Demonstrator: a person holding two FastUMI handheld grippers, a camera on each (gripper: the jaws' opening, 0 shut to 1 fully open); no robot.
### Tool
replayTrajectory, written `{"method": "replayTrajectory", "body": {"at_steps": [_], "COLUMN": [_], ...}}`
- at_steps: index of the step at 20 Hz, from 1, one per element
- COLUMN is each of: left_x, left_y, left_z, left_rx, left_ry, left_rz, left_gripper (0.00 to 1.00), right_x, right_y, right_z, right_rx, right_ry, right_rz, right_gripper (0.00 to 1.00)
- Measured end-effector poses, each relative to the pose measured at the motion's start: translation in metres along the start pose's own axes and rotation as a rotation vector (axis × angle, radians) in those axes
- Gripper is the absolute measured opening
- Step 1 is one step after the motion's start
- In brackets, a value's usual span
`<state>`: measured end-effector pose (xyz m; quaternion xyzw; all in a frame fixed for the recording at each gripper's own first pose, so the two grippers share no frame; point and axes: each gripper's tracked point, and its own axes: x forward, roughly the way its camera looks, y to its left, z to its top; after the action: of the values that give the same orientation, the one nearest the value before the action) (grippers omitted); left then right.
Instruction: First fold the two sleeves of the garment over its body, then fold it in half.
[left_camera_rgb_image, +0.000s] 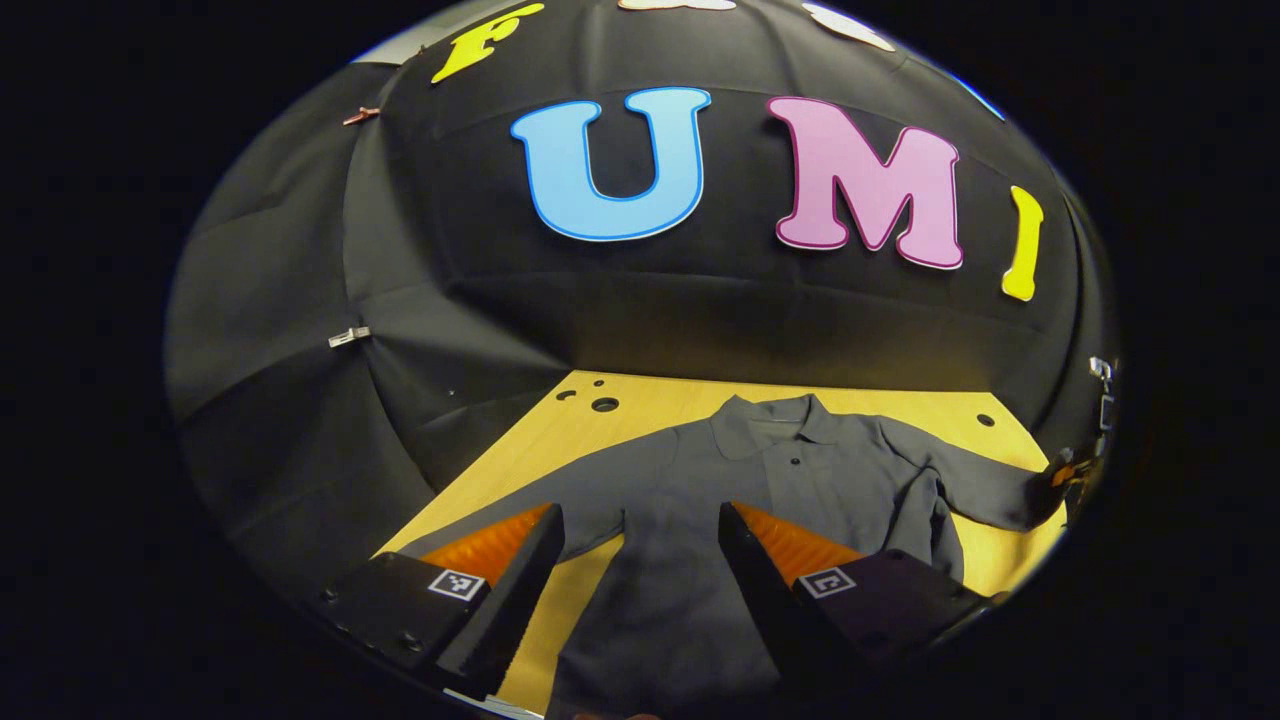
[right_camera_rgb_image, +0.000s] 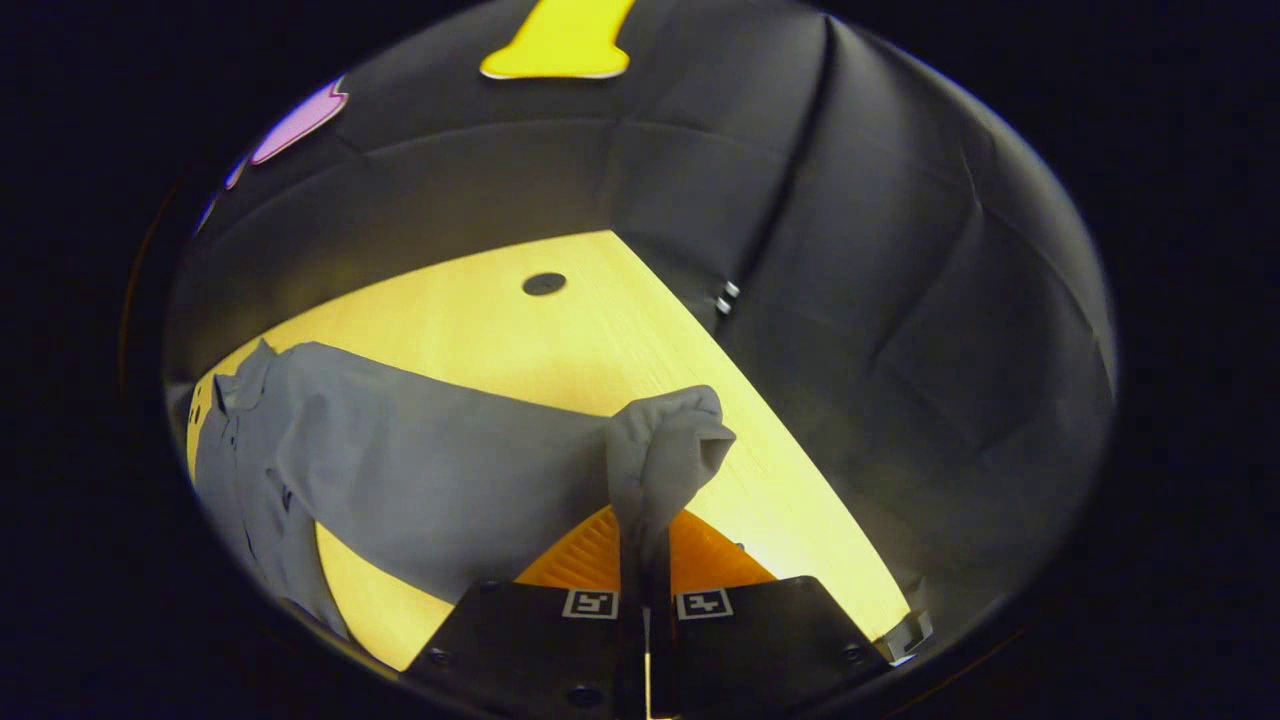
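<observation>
Right hand-held gripper (right_camera_rgb_image: 645, 560) pinches one soft grey sleeve cuff (right_camera_rgb_image: 665, 440); left hand-held gripper (left_camera_rgb_image: 640, 560) hangs spread wide above the collared grey shirt (left_camera_rgb_image: 720, 500), flat on the smooth wooden surface (left_camera_rgb_image: 660, 395).

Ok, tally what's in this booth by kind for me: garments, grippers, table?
Shirts: 1, grey shirt flat on the table, one sleeve pinched in the right gripper.
Grippers: 2, the right one shut on that sleeve, the left gripper with jaws open above the shirt.
Tables: 1, wooden table.
Total: 4.
</observation>
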<state>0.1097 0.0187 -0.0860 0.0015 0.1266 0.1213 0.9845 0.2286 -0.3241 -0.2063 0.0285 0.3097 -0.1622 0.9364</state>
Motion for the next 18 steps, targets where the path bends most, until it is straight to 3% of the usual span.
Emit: {"method": "replayTrajectory", "body": {"at_steps": [7,13,18], "left_x": [-0.008,-0.018,-0.028], "left_y": [0.022,0.052,0.081], "left_z": [-0.015,-0.025,-0.045], "left_rx": [-0.037,-0.076,-0.125], "left_ry": [0.011,0.009,0.037], "left_rz": [0.035,0.097,0.171], "left_gripper": [0.98,0.98,0.98], "right_x": [-0.028,-0.068,-0.089], "right_y": [0.082,0.201,0.311], "right_z": [0.062,0.104,0.099], "right_rx": [-0.127,-0.232,-0.312], "right_ry": [-0.109,-0.192,-0.204], "right_rz": [0.129,0.297,0.448], "right_gripper": [0.06,0.06,0.06]}}
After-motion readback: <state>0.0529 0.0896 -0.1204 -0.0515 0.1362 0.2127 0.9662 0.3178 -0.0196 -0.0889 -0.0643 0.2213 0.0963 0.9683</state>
